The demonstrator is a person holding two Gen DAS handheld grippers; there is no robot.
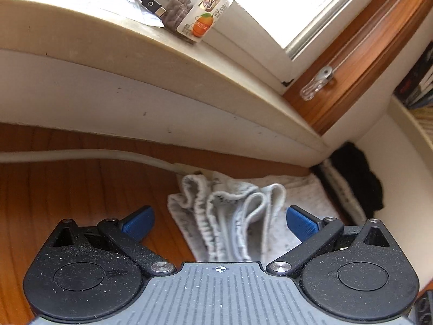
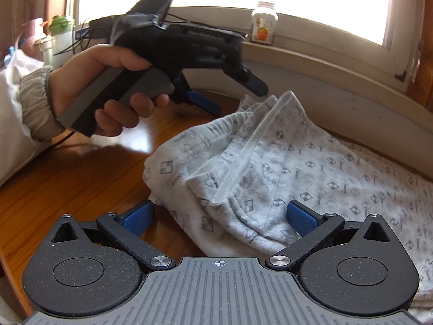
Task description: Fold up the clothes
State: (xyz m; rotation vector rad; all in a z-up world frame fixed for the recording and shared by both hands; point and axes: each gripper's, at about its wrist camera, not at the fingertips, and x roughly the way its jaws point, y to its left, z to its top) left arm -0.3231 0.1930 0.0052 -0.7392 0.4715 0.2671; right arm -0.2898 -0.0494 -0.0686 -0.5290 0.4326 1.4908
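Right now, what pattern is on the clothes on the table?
The clothes are light grey with small dark diamond and checkered-square prints, clearest in the right wrist view.

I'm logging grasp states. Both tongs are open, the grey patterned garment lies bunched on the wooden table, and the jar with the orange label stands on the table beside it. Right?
Not quite. The jar stands on the window sill, not the table, as the right wrist view shows. Otherwise correct: left tongs and right tongs are open, and the garment lies bunched on the wooden table.

Black gripper [image 2: 220,220] bodies, blue ribbed fingers [image 2: 300,220], silver screws, grey grooved plates, beige elastic-cuffed sleeve [image 2: 35,103]
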